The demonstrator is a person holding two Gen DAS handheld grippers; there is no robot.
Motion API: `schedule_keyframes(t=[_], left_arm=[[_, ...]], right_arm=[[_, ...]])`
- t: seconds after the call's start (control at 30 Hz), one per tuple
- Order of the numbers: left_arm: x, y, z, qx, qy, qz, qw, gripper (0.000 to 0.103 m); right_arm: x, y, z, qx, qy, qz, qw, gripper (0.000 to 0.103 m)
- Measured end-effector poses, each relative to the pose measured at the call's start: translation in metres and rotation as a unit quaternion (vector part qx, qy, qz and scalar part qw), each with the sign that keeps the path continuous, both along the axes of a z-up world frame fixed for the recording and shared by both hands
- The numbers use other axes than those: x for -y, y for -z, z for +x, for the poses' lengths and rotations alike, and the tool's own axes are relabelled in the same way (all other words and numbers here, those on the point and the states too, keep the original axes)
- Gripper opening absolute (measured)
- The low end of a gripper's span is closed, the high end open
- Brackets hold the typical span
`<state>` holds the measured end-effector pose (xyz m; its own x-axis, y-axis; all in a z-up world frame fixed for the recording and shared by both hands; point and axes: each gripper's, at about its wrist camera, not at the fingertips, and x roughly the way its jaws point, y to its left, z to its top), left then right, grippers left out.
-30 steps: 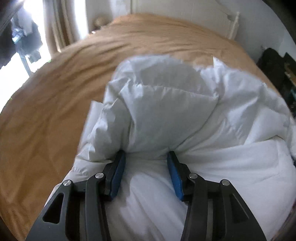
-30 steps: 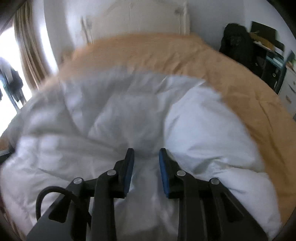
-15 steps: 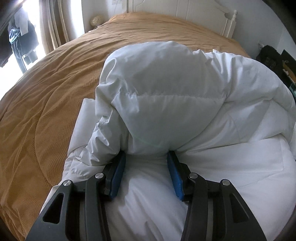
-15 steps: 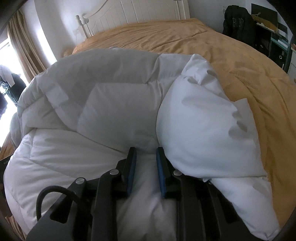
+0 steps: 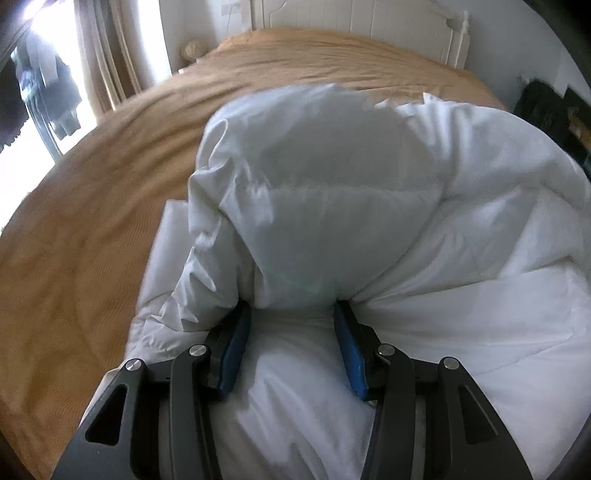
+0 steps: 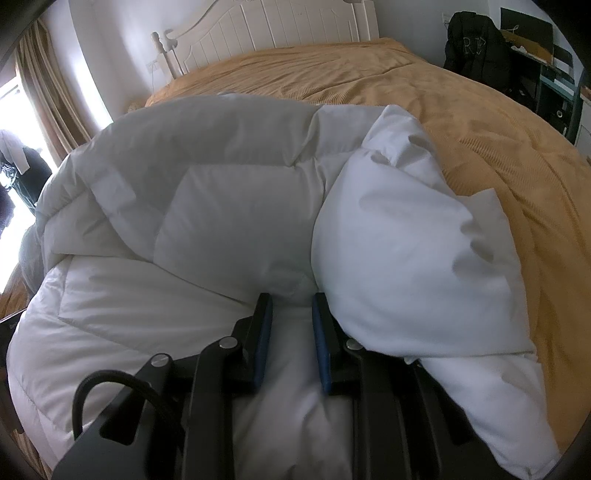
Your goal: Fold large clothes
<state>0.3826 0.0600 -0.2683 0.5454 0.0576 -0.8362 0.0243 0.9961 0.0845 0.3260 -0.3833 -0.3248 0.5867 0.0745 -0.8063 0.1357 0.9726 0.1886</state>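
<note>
A big white quilted duvet [image 5: 369, 192] lies bunched on the bed, folded over on itself. My left gripper [image 5: 291, 314] is shut on a thick fold of it, blue pads pressed into the cloth on both sides. In the right wrist view the same white duvet [image 6: 221, 206] fills the middle, with a puffy lobe at the right. My right gripper [image 6: 291, 302] is shut on a narrower pinch of its fabric. The tips of all fingers are partly buried in the cloth.
The bed has an ochre cover [image 5: 92, 206] [image 6: 480, 122] and a white slatted headboard [image 6: 277, 26] at the far end. A curtained window [image 5: 92, 55] is at the left. Dark clothing and a desk [image 6: 517, 55] stand at the right.
The duvet's raised fold has come over toward me and settled lower. The right gripper has sunk a little with its pinch of cloth. Both grips are unchanged.
</note>
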Motion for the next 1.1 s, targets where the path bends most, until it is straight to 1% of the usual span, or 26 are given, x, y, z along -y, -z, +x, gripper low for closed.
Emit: schedule_keyframes(t=[0.03, 0.1, 0.13, 0.17, 0.2, 0.23, 0.27, 0.3, 0.33, 0.37, 0.43, 0.5, 0.53, 0.57, 0.6, 0.63, 0.7, 0.73, 0.8, 0.83, 0.87, 0.9, 0.93, 1.0, 1.07, 1.1], left_arm=[[0.006, -0.012, -0.004, 0.009, -0.003, 0.018, 0.9998, 0.048], [0.019, -0.041, -0.016, 0.053, 0.014, 0.005, 0.9985, 0.053], [0.034, -0.062, -0.025, 0.084, 0.022, 0.004, 0.9962, 0.066], [0.046, -0.072, -0.027, 0.092, 0.028, -0.002, 0.9954, 0.076], [0.054, -0.076, -0.027, 0.091, 0.034, -0.013, 0.9952, 0.078], [0.063, -0.076, -0.024, 0.083, 0.04, -0.026, 0.9954, 0.075], [0.072, -0.068, -0.017, 0.062, 0.037, -0.03, 0.9969, 0.059], [0.074, -0.061, -0.012, 0.047, 0.036, -0.034, 0.9977, 0.05], [0.074, -0.043, -0.002, 0.014, 0.026, -0.045, 0.9986, 0.041], [0.071, -0.032, 0.003, -0.003, 0.014, -0.049, 0.9987, 0.043], [0.061, -0.011, 0.01, -0.014, 0.006, -0.077, 0.9969, 0.044], [0.068, -0.003, 0.008, -0.004, 0.018, -0.051, 0.9985, 0.045], [0.078, 0.001, 0.008, 0.003, 0.031, -0.015, 0.9994, 0.044], [0.081, 0.001, 0.008, 0.004, 0.035, 0.002, 0.9994, 0.044], [0.082, 0.0, 0.009, 0.002, 0.036, 0.006, 0.9993, 0.044], [0.08, -0.003, 0.01, -0.004, 0.036, 0.005, 0.9993, 0.042], [0.07, -0.02, 0.005, -0.016, 0.032, -0.02, 0.9992, 0.031], [0.057, -0.037, -0.005, -0.01, 0.031, -0.038, 0.9988, 0.029], [0.028, -0.066, -0.033, 0.02, 0.017, -0.055, 0.9981, 0.03], [0.014, -0.072, -0.046, 0.027, 0.01, -0.063, 0.9976, 0.039], [-0.013, -0.082, -0.066, 0.034, -0.006, -0.074, 0.9967, 0.068], [-0.024, -0.085, -0.078, 0.036, -0.02, -0.077, 0.9962, 0.081], [-0.052, -0.087, -0.097, 0.041, -0.049, -0.091, 0.9938, 0.089], [-0.083, -0.081, -0.12, 0.029, -0.077, -0.132, 0.9878, 0.088], [-0.123, -0.067, -0.138, 0.0, -0.105, -0.217, 0.9706, 0.087], [-0.136, -0.06, -0.147, -0.005, -0.112, -0.259, 0.9593, 0.087]], right_arm=[[-0.004, -0.006, 0.002, -0.001, -0.004, -0.016, 1.0, 0.024], [-0.017, -0.033, 0.002, 0.006, 0.009, -0.05, 0.999, 0.032], [-0.025, -0.053, -0.002, 0.038, 0.009, -0.045, 0.998, 0.043], [-0.037, -0.075, -0.005, 0.072, 0.007, -0.037, 0.997, 0.05], [-0.047, -0.088, -0.003, 0.089, 0.002, -0.031, 0.996, 0.06], [-0.057, -0.097, 0.002, 0.099, -0.003, -0.024, 0.995, 0.061], [-0.067, -0.101, 0.01, 0.098, -0.008, -0.018, 0.995, 0.06], [-0.076, -0.099, 0.02, 0.088, -0.01, -0.018, 0.996, 0.057], [-0.086, -0.093, 0.03, 0.074, -0.016, -0.019, 0.997, 0.042], [-0.094, -0.084, 0.039, 0.057, -0.023, -0.028, 0.998, 0.036], [-0.101, -0.063, 0.05, 0.019, -0.029, -0.034, 0.999, 0.034], [-0.098, -0.039, 0.058, -0.017, -0.022, -0.019, 0.999, 0.033], [-0.095, -0.028, 0.06, -0.03, -0.017, -0.006, 0.999, 0.032], [-0.095, -0.019, 0.062, -0.039, -0.017, -0.003, 0.999, 0.032], [-0.098, -0.014, 0.064, -0.047, -0.02, -0.012, 0.999, 0.032], [-0.102, -0.012, 0.065, -0.054, -0.025, -0.025, 0.998, 0.032], [-0.109, -0.019, 0.065, -0.064, -0.041, -0.05, 0.996, 0.032], [-0.108, -0.026, 0.063, -0.06, -0.041, -0.043, 0.996, 0.026], [-0.1, -0.058, 0.039, -0.004, -0.045, -0.007, 0.999, 0.024], [-0.098, -0.076, 0.023, 0.026, -0.045, -0.006, 0.999, 0.024], [-0.096, -0.087, 0.009, 0.044, -0.047, -0.004, 0.998, 0.024], [-0.094, -0.098, -0.011, 0.06, -0.056, 0.005, 0.997, 0.024], [-0.093, -0.103, -0.026, 0.066, -0.058, 0.005, 0.996, 0.024], [-0.094, -0.106, -0.051, 0.071, -0.063, -0.001, 0.996, 0.024], [-0.095, -0.101, -0.07, 0.065, -0.064, 0.008, 0.996, 0.024], [-0.094, -0.099, -0.074, 0.062, -0.063, 0.011, 0.996, 0.024]])
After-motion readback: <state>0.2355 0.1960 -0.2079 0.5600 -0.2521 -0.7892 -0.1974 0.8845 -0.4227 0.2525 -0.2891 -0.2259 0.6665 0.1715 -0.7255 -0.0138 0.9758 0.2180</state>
